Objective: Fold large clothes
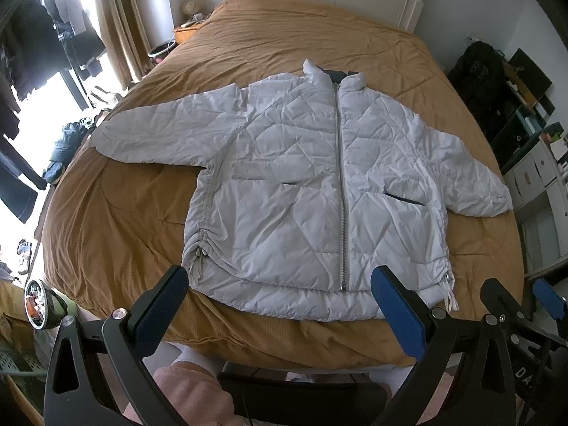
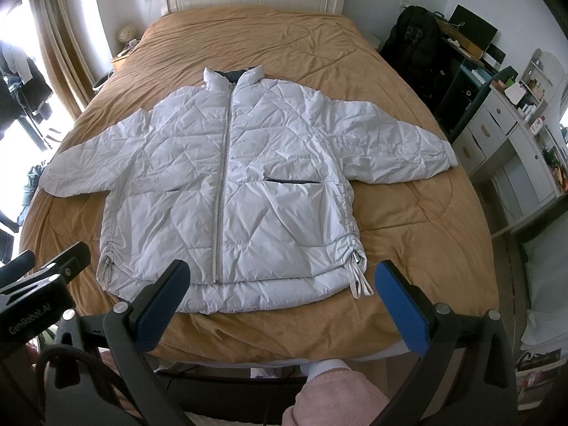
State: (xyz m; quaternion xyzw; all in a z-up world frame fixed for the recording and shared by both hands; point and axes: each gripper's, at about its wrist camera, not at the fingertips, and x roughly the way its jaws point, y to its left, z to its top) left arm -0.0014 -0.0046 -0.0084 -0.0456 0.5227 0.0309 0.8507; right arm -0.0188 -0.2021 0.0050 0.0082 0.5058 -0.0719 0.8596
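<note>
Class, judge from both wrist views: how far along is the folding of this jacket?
Done: the white jacket lies flat, zipped, sleeves spread, on the bed. In hand: nothing; the left gripper and right gripper hover open near its hem. Left: every fold; no sleeve is turned in.

Daylight is entering from the window [image 1: 21, 113] at left, which is blowing out to pure white in both views. The white jacket [image 1: 301, 184] is reading evenly lit, creases casting soft shadows. Fisheye distortion is bowing the bed [image 2: 408, 220] edges; corners are vignetting black. Focus is holding sharp centrally.
</note>
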